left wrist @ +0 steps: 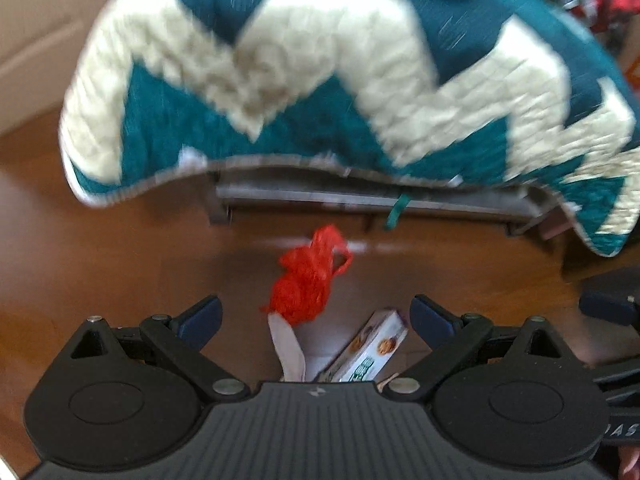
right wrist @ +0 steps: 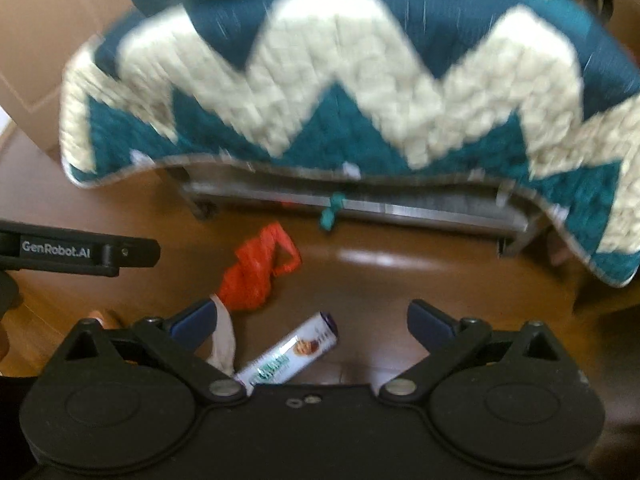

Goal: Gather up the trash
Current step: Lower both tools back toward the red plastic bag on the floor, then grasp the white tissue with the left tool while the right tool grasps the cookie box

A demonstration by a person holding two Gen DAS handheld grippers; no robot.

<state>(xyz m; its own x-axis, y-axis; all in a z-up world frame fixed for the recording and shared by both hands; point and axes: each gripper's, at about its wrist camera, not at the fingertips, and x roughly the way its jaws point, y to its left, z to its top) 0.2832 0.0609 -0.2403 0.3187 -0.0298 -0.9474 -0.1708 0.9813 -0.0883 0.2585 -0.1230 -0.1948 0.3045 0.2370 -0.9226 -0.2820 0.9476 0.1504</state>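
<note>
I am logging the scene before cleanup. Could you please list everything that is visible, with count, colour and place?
plastic bag: one, red, crumpled on the floor before the bench
biscuit box: one, white with purple end, on the floor near the bag
pale scrap: one, off-white, beside the box
quilt: one, teal with cream zigzag, draped over the bench
bench frame: one, grey, under the quilt
floor: brown wood
left gripper: black, blue pads, open
right gripper: black, blue pads, open
</note>
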